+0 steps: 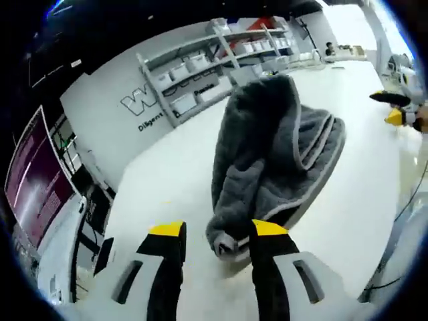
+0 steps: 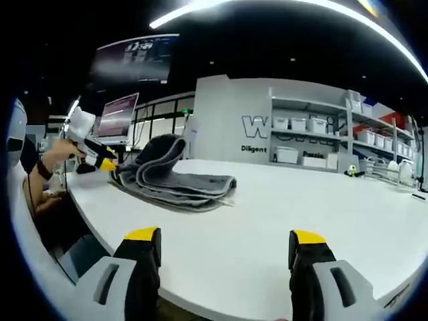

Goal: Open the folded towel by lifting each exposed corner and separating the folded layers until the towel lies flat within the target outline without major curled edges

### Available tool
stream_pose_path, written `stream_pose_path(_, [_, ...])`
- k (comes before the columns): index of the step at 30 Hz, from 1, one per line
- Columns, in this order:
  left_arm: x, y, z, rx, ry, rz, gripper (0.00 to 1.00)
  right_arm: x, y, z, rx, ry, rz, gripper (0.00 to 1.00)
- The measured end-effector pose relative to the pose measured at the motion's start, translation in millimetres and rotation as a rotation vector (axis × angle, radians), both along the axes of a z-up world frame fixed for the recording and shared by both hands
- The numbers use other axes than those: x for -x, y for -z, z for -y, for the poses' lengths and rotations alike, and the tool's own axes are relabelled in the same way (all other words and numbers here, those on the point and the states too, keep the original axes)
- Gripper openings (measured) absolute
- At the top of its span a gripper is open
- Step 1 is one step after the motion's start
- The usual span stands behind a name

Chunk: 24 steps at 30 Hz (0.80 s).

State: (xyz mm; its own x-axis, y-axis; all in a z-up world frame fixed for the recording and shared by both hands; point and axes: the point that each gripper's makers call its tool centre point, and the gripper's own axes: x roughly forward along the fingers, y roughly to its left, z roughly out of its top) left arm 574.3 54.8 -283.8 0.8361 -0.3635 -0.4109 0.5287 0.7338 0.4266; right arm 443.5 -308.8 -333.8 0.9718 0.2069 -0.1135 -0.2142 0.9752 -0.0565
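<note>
A grey towel point(image 1: 267, 154) with a pale hem lies bunched on the white table point(image 1: 167, 180), one part humped up toward the far side. Its near corner point(image 1: 224, 244) sits between the jaws of my left gripper point(image 1: 218, 229), close to the right-hand jaw; the jaws stand wide, open. In the right gripper view the towel point(image 2: 174, 177) lies folded in layers at the left, with the left gripper point(image 2: 97, 162) and a hand at its edge. My right gripper point(image 2: 217, 235) is open over bare table point(image 2: 281, 207), well short of the towel, and appears far right as right gripper point(image 1: 396, 110).
White shelves with bins point(image 2: 314, 134) line the back wall. A monitor point(image 1: 37, 180) stands off the table's left side, and screens point(image 2: 120, 114) sit behind the person. The table edge point(image 2: 87, 214) runs close under my right gripper.
</note>
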Motion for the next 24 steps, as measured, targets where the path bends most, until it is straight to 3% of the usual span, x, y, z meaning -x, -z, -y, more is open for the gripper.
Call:
stream_pose_path(2, [2.3,-17.7,6.1,0.034,0.042,0.023,0.5,0.6,0.9,0.5,-0.002,0.002,-0.001,0.79])
stream_pose_path(4, [5.3,-44.8,23.5,0.098,0.16,0.057,0.57,1.2,0.6,-0.2,-0.003,-0.003,0.001,0.79])
stream_pose_path(8, [4.3,-52.1,40.7,0.142,0.27,0.009,0.68,2.8,-1.0,0.4,0.0,-0.007,0.004,0.79])
stream_pose_path(9, [-1.2,-56.2,44.3,0.132,0.286,0.018,0.71,3.4,-1.8,1.2,0.001,-0.006,0.007,0.79])
stream_pose_path(10, [-6.0,-60.1,48.8,0.108,0.309,0.04,0.74,3.7,-2.1,1.8,0.002,-0.005,0.008,0.79])
stream_pose_path(13, [-19.2,-66.3,65.0,-0.051,0.4,0.118,0.79,4.8,-2.4,2.9,0.002,-0.003,0.009,0.79])
stream_pose_path(16, [-26.5,-68.3,90.8,-0.182,0.539,0.174,0.74,6.1,-2.4,2.6,0.0,-0.004,0.009,0.79])
stream_pose_path(19, [-26.7,-64.4,116.7,-0.325,0.672,0.2,0.7,7.9,-3.2,2.1,0.001,-0.007,0.012,0.79])
stream_pose_path(24, [-30.6,-63.8,156.3,-0.497,0.818,0.237,0.7,10.3,-4.2,3.1,0.004,-0.007,0.015,0.79])
